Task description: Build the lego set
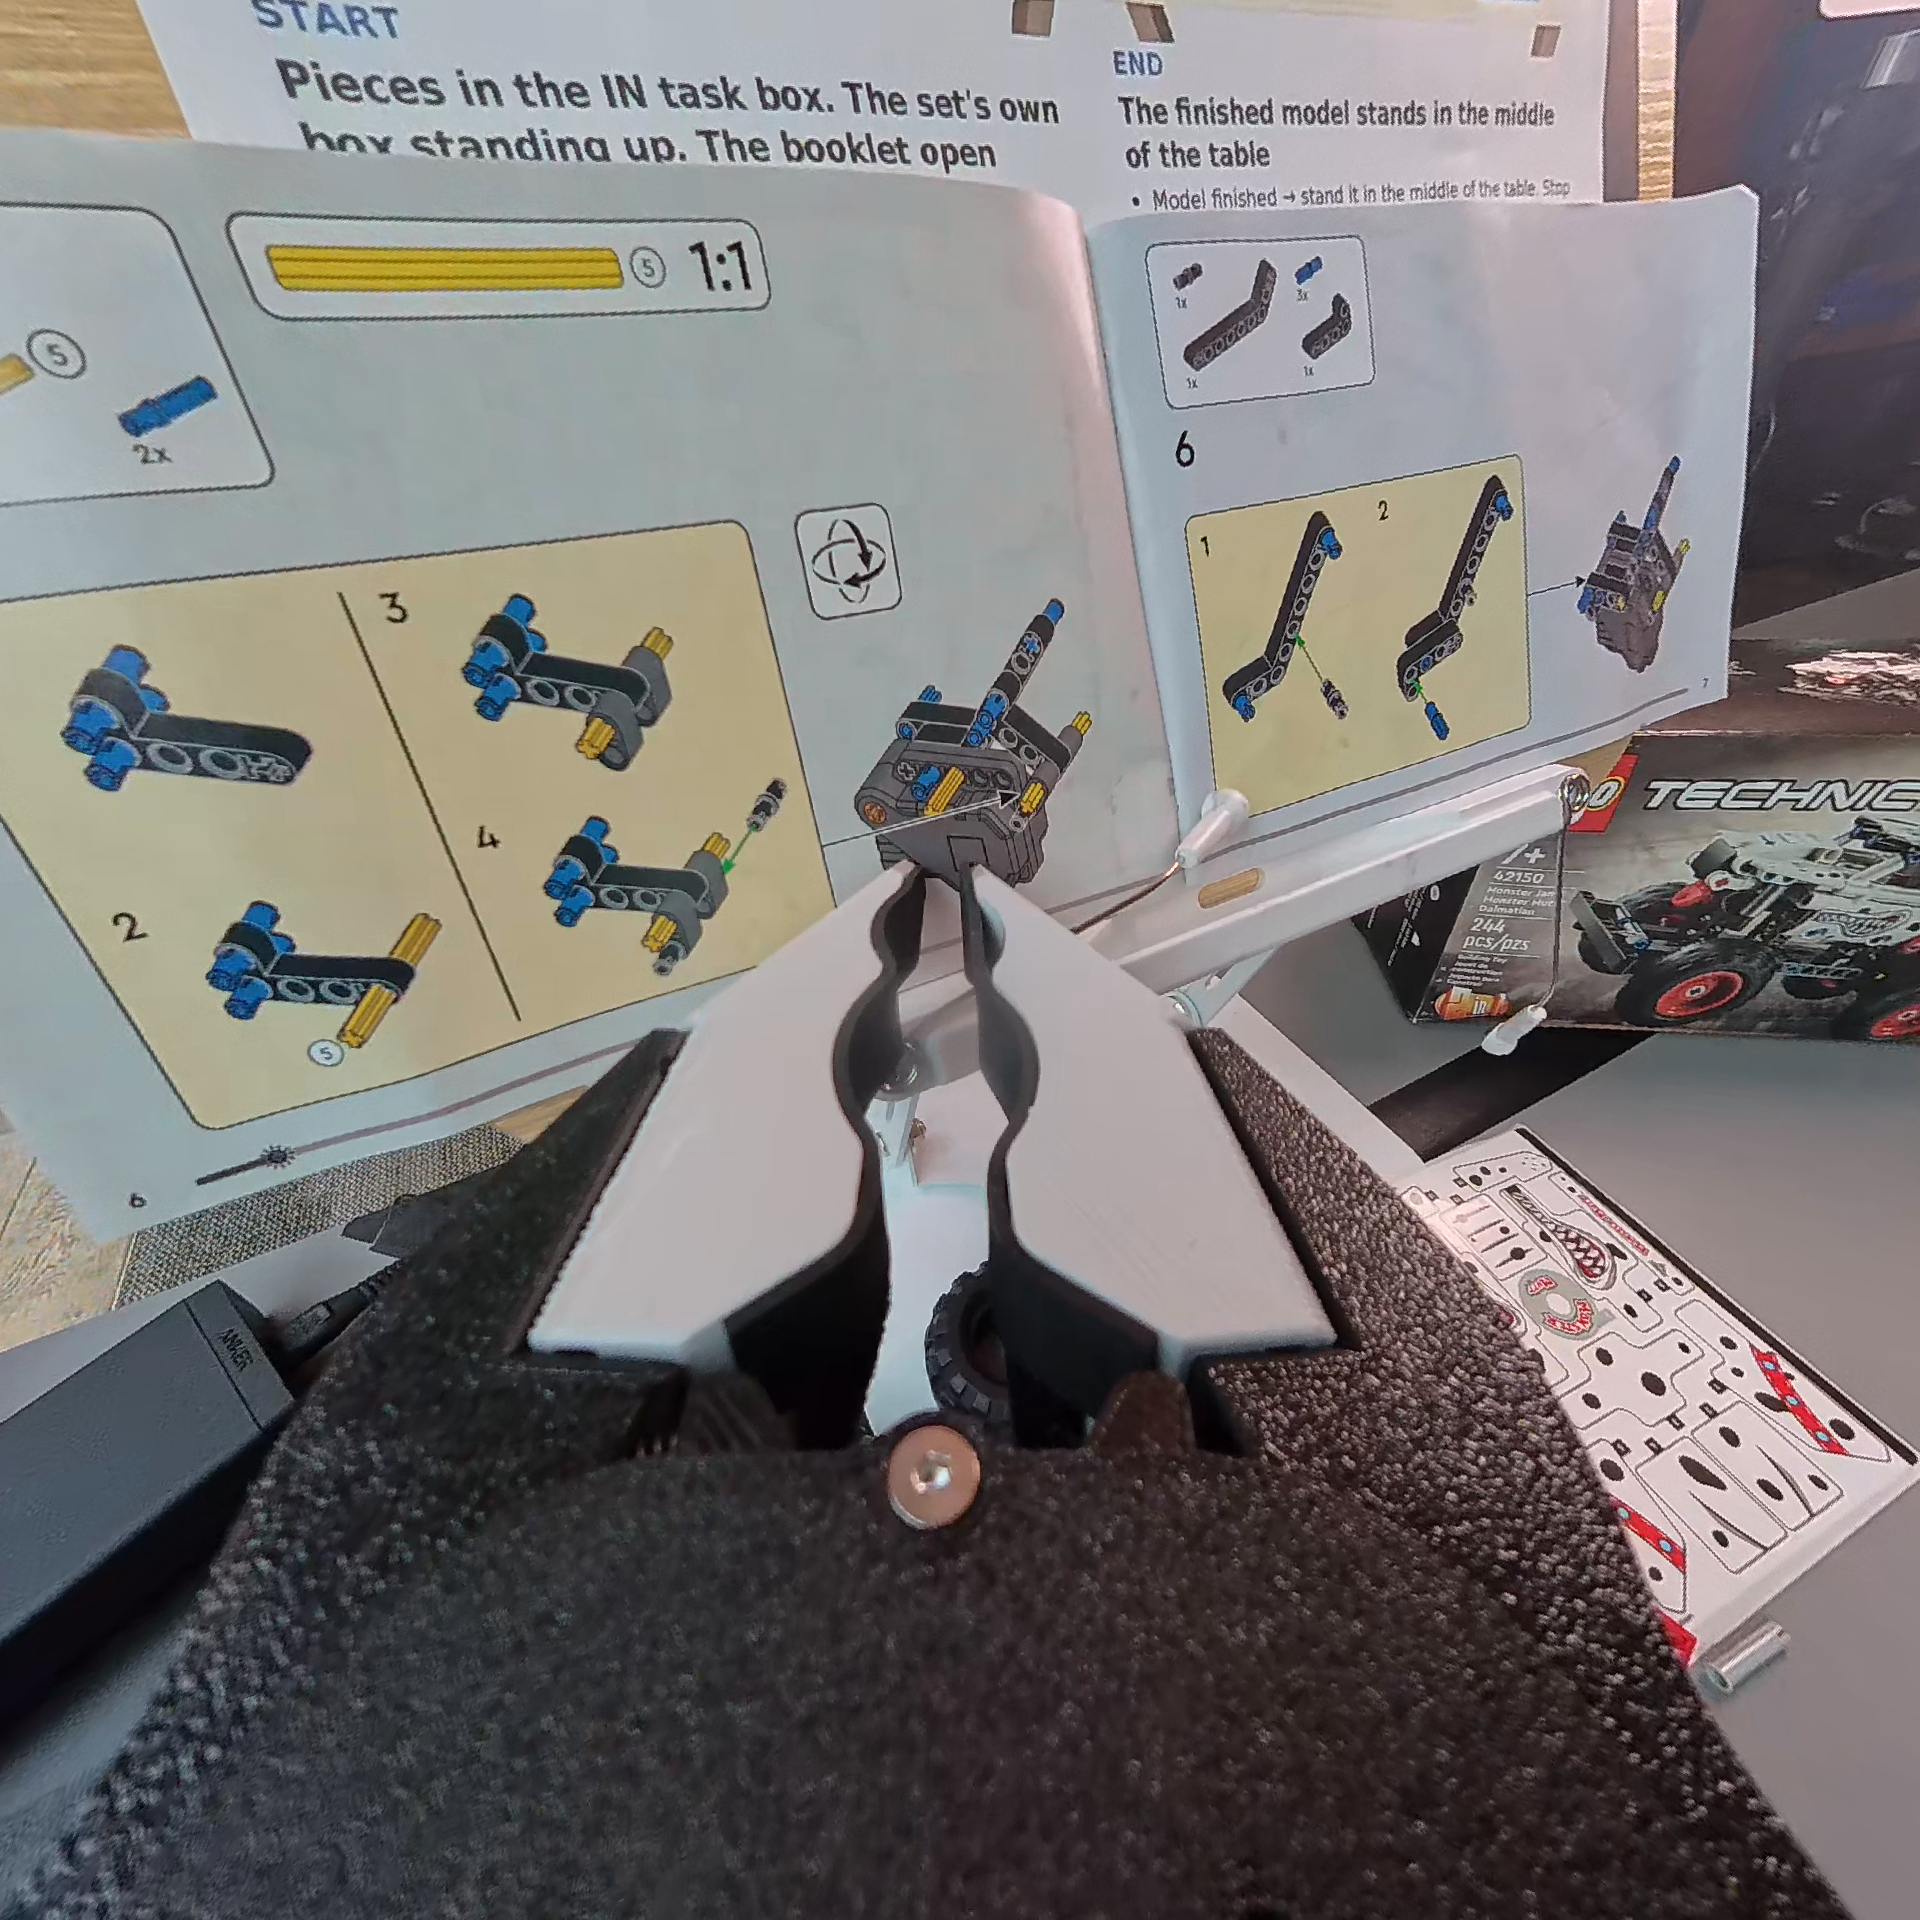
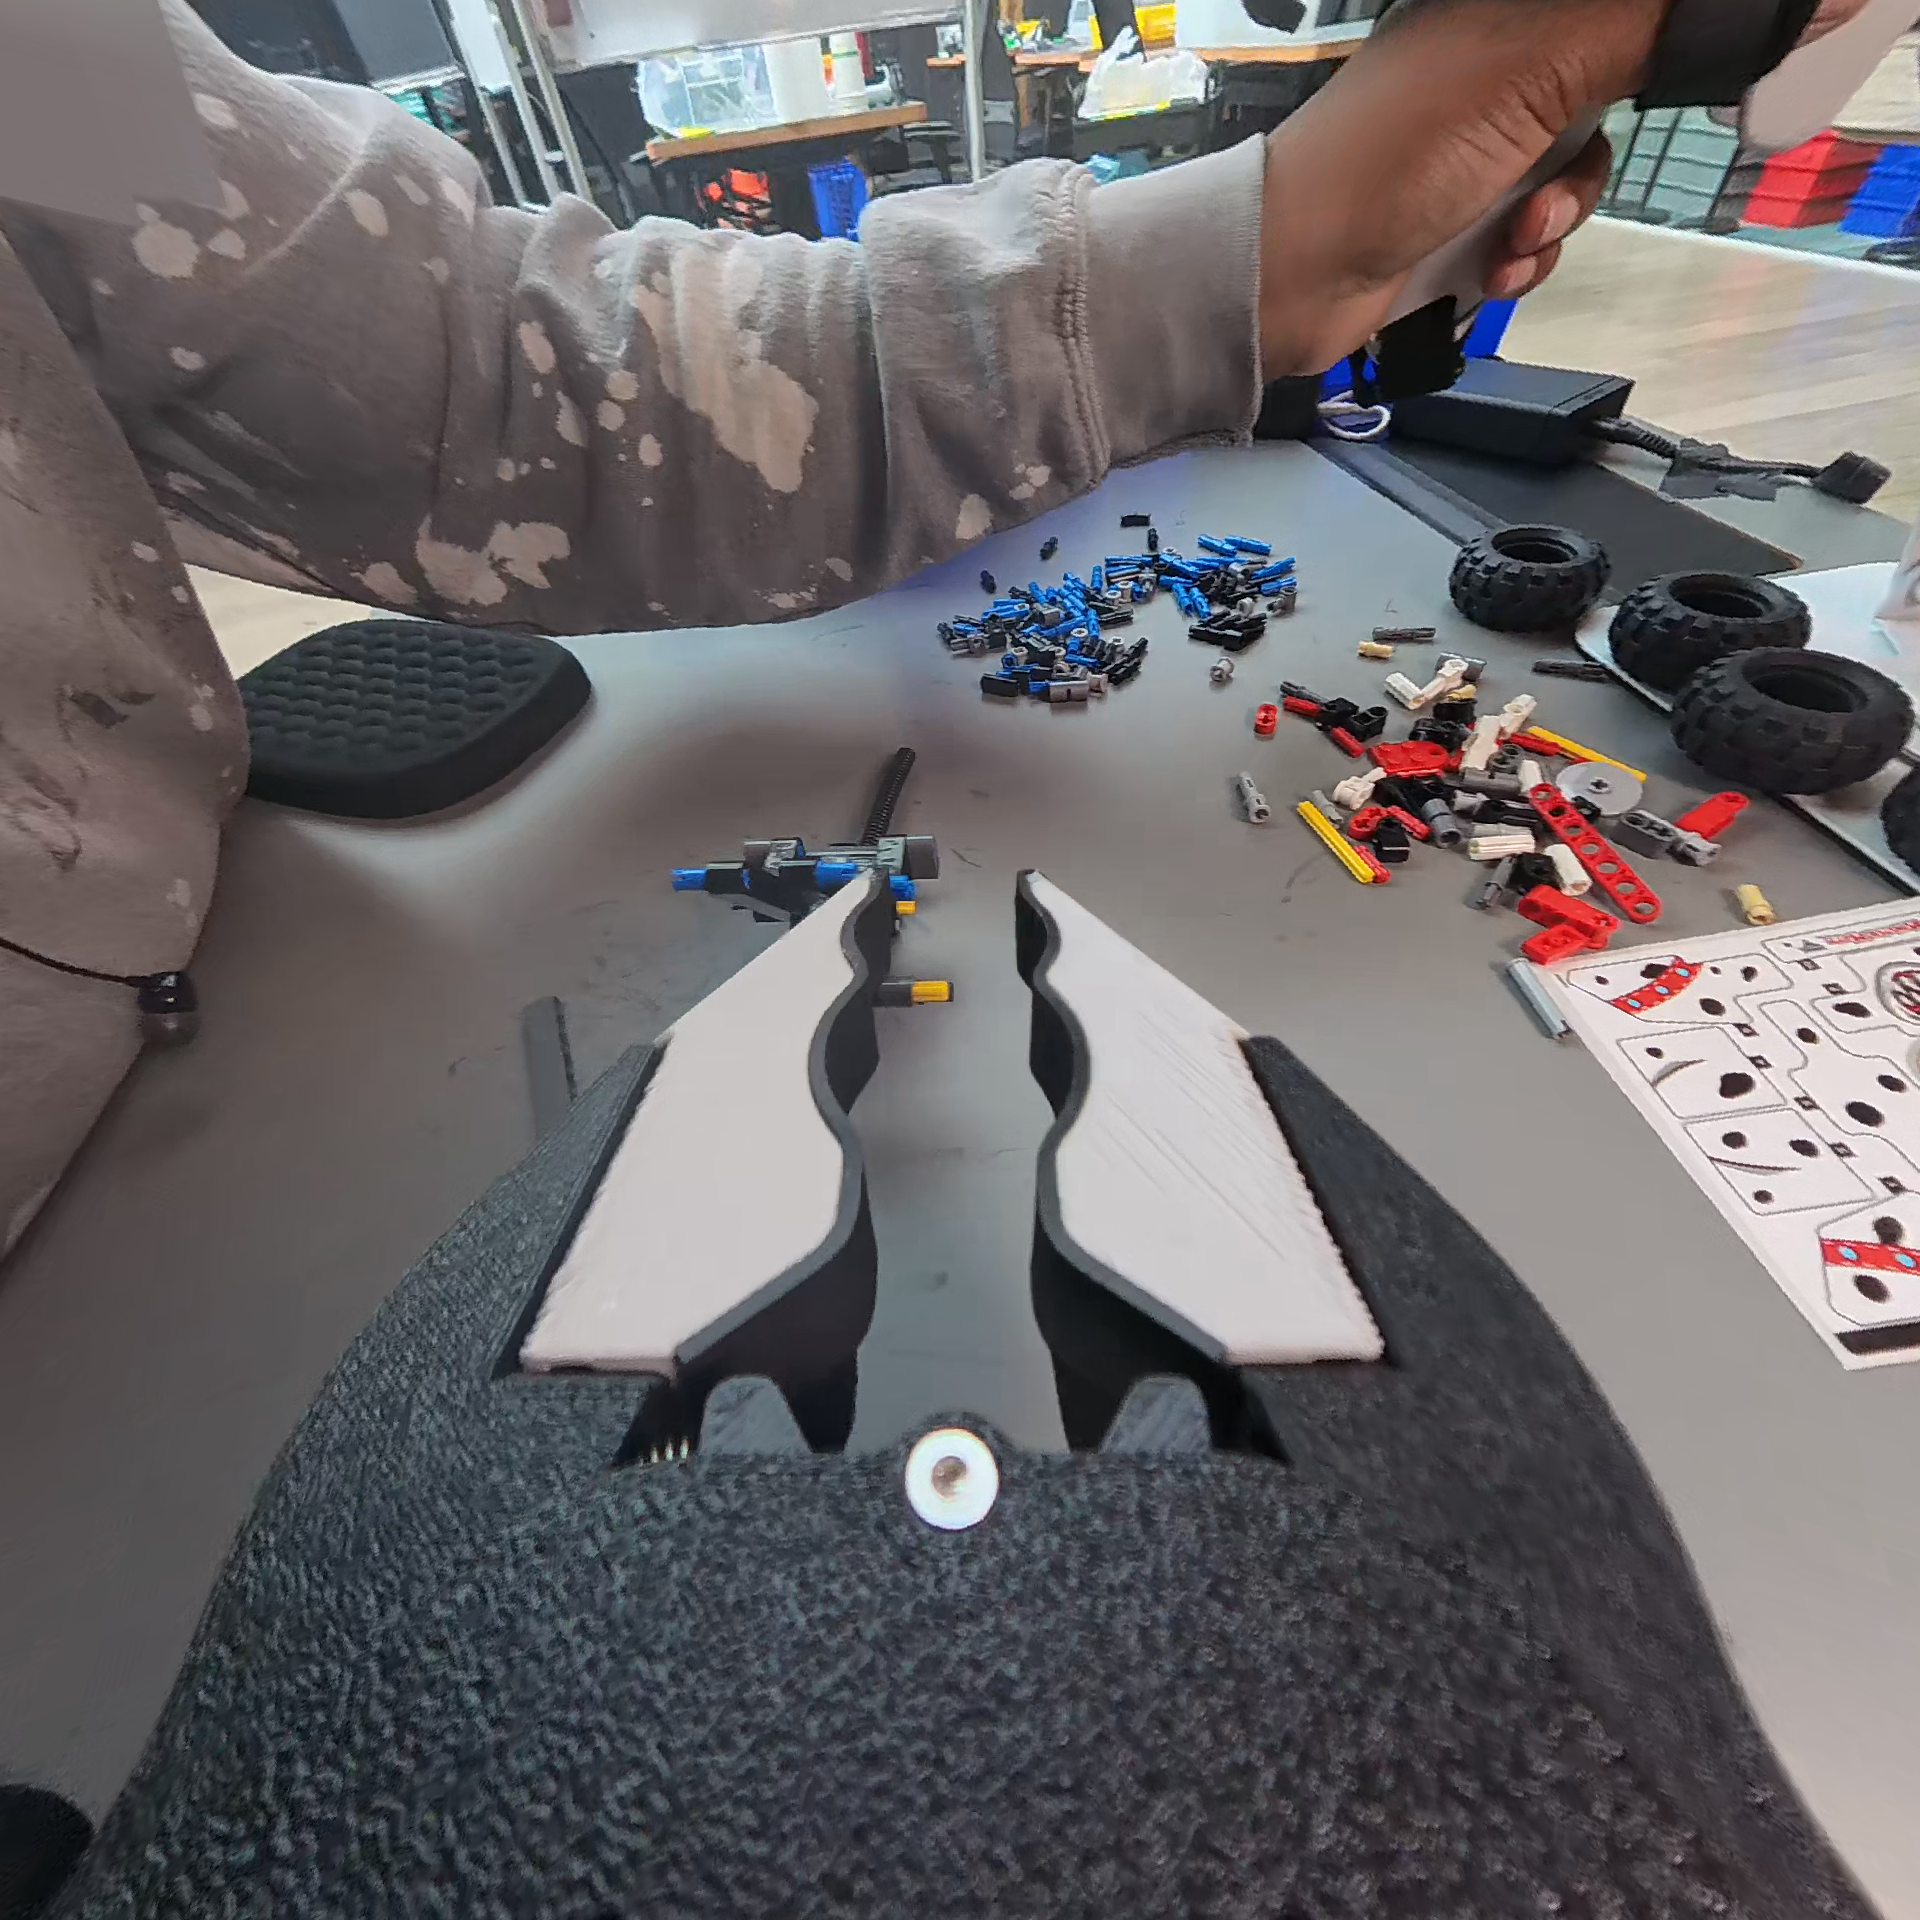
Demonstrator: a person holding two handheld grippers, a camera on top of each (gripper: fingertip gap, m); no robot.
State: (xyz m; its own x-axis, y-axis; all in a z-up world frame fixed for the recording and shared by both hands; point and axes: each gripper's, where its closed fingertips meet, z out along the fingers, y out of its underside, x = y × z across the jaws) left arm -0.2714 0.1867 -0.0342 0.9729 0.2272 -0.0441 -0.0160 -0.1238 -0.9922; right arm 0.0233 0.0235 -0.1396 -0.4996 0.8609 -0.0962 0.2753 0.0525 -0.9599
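L gripper (image 1: 940,883) nearly closed, empty, before open booklet (image 1: 623,623). R gripper (image 2: 951,894) wide, partial assembly (image 2: 810,868) at left fingertip.

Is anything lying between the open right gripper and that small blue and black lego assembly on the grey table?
Nothing visible: the right gripper is open just above the grey table, and the small blue and black lego assembly sits directly by its left fingertip.

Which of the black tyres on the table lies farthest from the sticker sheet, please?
The tyre at the far end of the row; the others sit progressively closer to the sticker sheet.
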